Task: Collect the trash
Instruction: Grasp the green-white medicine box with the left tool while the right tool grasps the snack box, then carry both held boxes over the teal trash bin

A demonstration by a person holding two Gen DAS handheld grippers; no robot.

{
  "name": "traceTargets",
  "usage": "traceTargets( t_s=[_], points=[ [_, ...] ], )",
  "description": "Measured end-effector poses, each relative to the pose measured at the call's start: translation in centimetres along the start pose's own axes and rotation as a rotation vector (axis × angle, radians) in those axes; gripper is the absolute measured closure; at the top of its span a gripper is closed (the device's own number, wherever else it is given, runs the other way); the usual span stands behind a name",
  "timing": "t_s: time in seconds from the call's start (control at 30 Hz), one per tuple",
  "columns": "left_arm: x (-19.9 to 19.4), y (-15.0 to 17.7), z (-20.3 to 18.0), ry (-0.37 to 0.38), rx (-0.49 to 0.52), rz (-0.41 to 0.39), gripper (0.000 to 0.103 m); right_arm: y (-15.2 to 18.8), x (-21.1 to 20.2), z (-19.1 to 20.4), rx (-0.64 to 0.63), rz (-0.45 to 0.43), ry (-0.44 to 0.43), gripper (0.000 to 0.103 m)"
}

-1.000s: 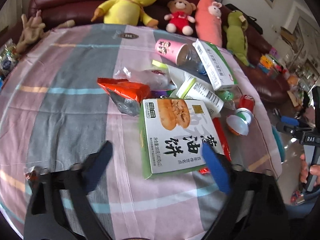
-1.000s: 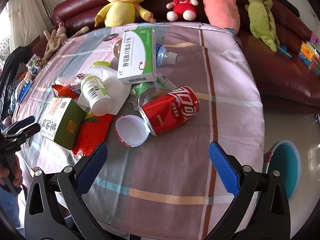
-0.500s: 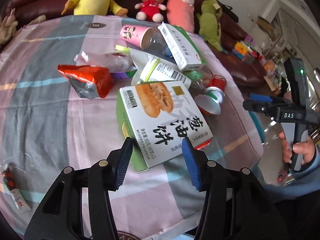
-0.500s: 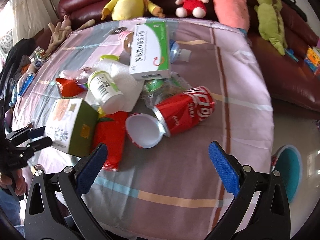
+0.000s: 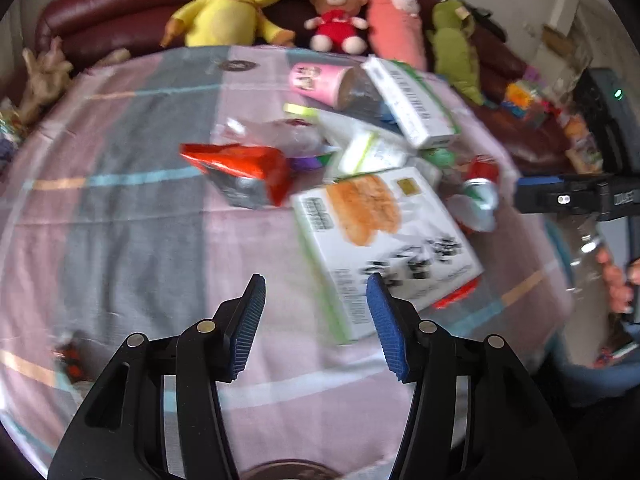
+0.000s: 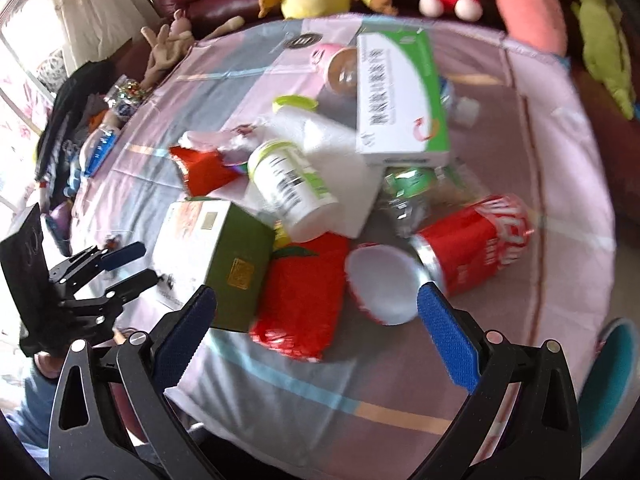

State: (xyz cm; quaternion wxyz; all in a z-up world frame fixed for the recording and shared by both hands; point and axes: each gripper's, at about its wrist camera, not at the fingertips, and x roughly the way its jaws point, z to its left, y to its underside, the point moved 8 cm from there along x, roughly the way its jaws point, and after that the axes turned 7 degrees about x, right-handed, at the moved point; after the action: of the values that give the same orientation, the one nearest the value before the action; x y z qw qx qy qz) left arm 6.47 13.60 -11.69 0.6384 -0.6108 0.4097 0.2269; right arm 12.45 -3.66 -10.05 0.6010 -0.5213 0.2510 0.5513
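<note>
Trash lies in a heap on the cloth-covered table. A white-and-green biscuit box lies nearest my left gripper, which is open and empty, just left of the box's near corner. The box also shows in the right wrist view. My right gripper is open wide and empty, above a red snack packet and a white cup lid. A red cola can, a white-and-green bottle and a green-and-white carton lie behind.
A red foil bag and a pink cup lie on the table. Plush toys sit on the dark red sofa behind. A teal bin stands on the floor at right. A small wrapper lies at the table's near left.
My left gripper has narrowed from wide open and shifted left of the biscuit box. My right gripper has moved forward and left over the table, closer to the red packet and lid.
</note>
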Motion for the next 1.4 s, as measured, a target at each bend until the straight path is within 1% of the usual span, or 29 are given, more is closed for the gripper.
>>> traceTargets(
  t_s=[0.1, 0.13, 0.17, 0.23, 0.3, 0.33, 0.4, 0.43, 0.5, 0.6, 0.73, 0.8, 0.9, 0.97, 1.0, 1.1, 1.17, 1.23, 1.33, 1.4],
  points=[
    [-0.3, 0.0, 0.6, -0.043, 0.020, 0.002, 0.048, 0.1, 1.0, 1.0, 0.025, 0.037, -0.051, 0.006],
    [-0.3, 0.0, 0.8, -0.068, 0.028, -0.001, 0.048, 0.0, 1.5, 1.5, 0.024, 0.049, -0.069, 0.006],
    [-0.3, 0.1, 1.0, -0.074, 0.025, -0.002, 0.048, 0.1, 1.7, 1.9, 0.025, 0.058, -0.083, 0.006],
    [-0.4, 0.2, 1.4, -0.075, 0.006, -0.003, 0.048, 0.1, 2.8, 2.8, 0.042, 0.100, -0.131, 0.006],
    [-0.3, 0.3, 2.0, -0.105, -0.002, -0.003, 0.048, 0.1, 3.9, 3.6, 0.076, 0.147, -0.187, 0.006],
    [-0.1, 0.5, 2.4, -0.118, -0.011, 0.004, 0.050, 0.1, 4.5, 4.0, 0.096, 0.172, -0.212, 0.007],
    [0.5, 1.1, 2.5, -0.113, -0.023, 0.037, 0.054, 0.1, 5.5, 4.6, 0.122, 0.212, -0.250, 0.007],
    [0.8, 1.3, 2.5, -0.115, -0.023, 0.042, 0.054, 0.0, 5.9, 5.0, 0.137, 0.225, -0.276, 0.007],
    [1.0, 1.6, 2.3, -0.092, -0.031, 0.039, 0.054, -0.3, 6.1, 5.6, 0.166, 0.248, -0.309, 0.007],
    [1.1, 1.5, 2.3, -0.073, -0.057, 0.024, 0.054, -1.0, 5.1, 6.1, 0.131, 0.215, -0.274, 0.007],
    [1.3, 0.8, 1.2, -0.036, -0.057, -0.001, 0.052, -1.6, 4.4, 7.5, 0.079, 0.213, -0.234, 0.007],
    [1.4, 0.6, 0.6, -0.033, -0.055, -0.016, 0.052, -1.9, 4.3, 8.3, 0.052, 0.208, -0.221, 0.007],
    [1.7, 0.7, 0.7, -0.017, -0.090, -0.022, 0.052, -2.3, 4.5, 9.3, -0.001, 0.206, -0.180, 0.007],
    [1.8, 0.8, 0.7, -0.007, -0.114, -0.023, 0.052, -2.3, 5.3, 9.9, -0.030, 0.222, -0.161, 0.007],
    [1.7, 0.9, 0.8, -0.005, -0.118, -0.025, 0.052, -2.2, 5.7, 10.0, -0.035, 0.231, -0.159, 0.010],
    [1.5, 0.9, 1.0, -0.026, -0.128, -0.026, 0.051, -1.6, 6.9, 10.2, -0.037, 0.272, -0.175, 0.044],
    [1.3, 0.7, 1.0, -0.012, -0.141, -0.028, 0.049, -1.6, 7.0, 9.9, -0.034, 0.264, -0.183, 0.045],
    [0.9, 0.3, 0.9, -0.007, -0.150, -0.038, 0.041, -1.7, 6.2, 9.6, -0.024, 0.256, -0.198, 0.046],
    [0.1, -0.9, 0.2, -0.006, -0.140, -0.067, 0.033, -3.1, 3.2, 8.0, -0.011, 0.177, -0.190, 0.046],
    [0.0, -1.6, -0.6, 0.004, -0.132, -0.077, 0.029, -4.1, 1.0, 7.0, 0.007, 0.131, -0.192, 0.046]
  ],
)
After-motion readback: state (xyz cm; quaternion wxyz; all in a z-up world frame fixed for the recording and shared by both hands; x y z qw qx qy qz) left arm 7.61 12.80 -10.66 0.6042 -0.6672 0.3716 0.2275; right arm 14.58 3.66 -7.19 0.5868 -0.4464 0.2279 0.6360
